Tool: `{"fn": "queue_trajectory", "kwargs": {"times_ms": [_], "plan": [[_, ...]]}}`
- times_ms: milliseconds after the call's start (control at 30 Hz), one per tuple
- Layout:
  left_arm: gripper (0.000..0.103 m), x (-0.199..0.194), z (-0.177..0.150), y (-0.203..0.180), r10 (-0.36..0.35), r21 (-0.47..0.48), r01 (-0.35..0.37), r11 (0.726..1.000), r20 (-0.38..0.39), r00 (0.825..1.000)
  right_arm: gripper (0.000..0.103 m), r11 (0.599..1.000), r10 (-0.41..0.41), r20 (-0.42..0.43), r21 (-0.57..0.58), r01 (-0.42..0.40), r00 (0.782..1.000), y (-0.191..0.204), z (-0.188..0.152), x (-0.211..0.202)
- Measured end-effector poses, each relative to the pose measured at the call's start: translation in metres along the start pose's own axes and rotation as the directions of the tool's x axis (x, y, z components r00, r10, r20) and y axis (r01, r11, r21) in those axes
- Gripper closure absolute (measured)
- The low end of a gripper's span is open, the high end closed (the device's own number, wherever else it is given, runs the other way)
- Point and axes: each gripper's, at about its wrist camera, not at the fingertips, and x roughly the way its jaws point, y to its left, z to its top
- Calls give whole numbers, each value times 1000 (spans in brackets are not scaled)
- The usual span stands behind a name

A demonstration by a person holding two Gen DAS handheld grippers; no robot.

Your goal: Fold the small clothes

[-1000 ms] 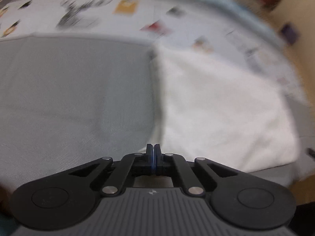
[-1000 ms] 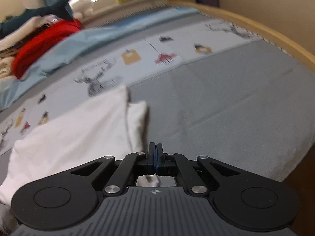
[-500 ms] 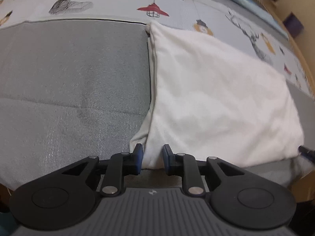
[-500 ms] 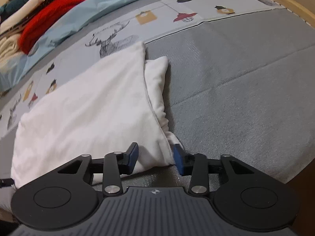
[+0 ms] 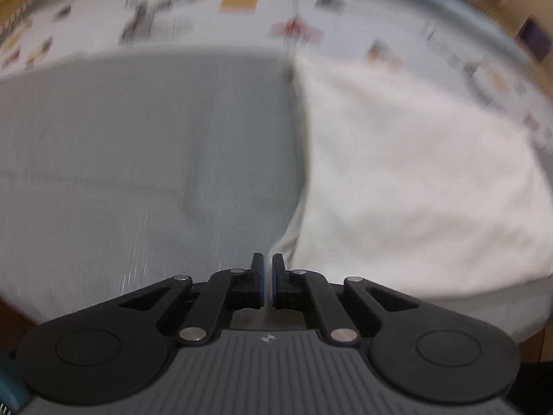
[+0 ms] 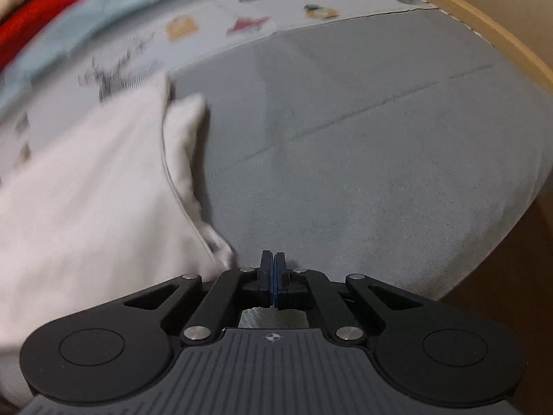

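A white folded garment [image 5: 408, 180] lies on the grey bedsheet [image 5: 138, 159]; in the right wrist view it [image 6: 86, 200] fills the left side. My left gripper [image 5: 268, 276] is shut beside the garment's near left corner, and I cannot tell whether cloth is between the pads. My right gripper [image 6: 272, 273] is shut just right of the garment's near right corner [image 6: 221, 249], with nothing visibly between the pads. Both views are blurred by motion.
A patterned sheet [image 5: 242, 17] with deer and lamp prints runs along the back. A light blue blanket [image 6: 114, 10] and red clothing [image 6: 38, 24] lie at the far left. The wooden bed edge [image 6: 490, 34] curves along the right.
Half a second ago both grippers were open around the garment's near corners. Both have now shut and pulled back, and the views have tilted up.
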Motion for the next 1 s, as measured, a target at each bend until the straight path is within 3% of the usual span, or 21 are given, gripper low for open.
{"fn": "queue_trajectory", "kwargs": {"times_ms": [100, 200, 267, 333, 433, 500, 600, 667, 800, 900, 1000], "plan": [[100, -11, 4, -6, -89, 7, 88, 996, 58, 994, 100, 990, 106, 134, -108, -92, 985, 19, 4, -22], [100, 8, 0, -16, -118, 24, 118, 993, -34, 992, 99, 969, 201, 57, -160, -190, 978, 35, -1, -10], [97, 30, -6, -24, -37, 73, 49, 996, -151, 988, 97, 972, 164, -80, -157, -175, 983, 39, -8, 16], [98, 36, -10, -27, 6, 101, 12, 995, -176, 984, 94, 984, 70, -198, -150, -101, 978, 37, -18, 39], [96, 20, -3, -32, -19, 104, 28, 994, -93, 995, 94, 988, 89, -135, -110, -104, 987, 38, -9, 30], [96, 8, 2, -32, -63, 90, 65, 994, -26, 998, 94, 981, 126, -34, -145, -130, 991, 44, -3, 13], [96, 7, 15, -37, -104, 62, 102, 993, 33, 994, 87, 968, 178, 55, -188, -164, 983, 51, 0, 7], [96, 16, 17, -40, -77, 63, 75, 995, 24, 997, 81, 971, 175, 25, -171, -168, 984, 46, 3, 20], [97, 41, 12, -37, 10, 86, -1, 996, -110, 994, 78, 987, 84, -41, -137, -89, 996, 38, 0, 38], [97, 27, 14, -36, -25, 63, 28, 998, -41, 999, 74, 982, 83, 12, -171, -80, 996, 42, 3, 31], [97, 37, 10, -37, 27, 109, -16, 994, -96, 995, 57, 971, -22, -53, -238, 9, 998, 46, -9, 44]]}}
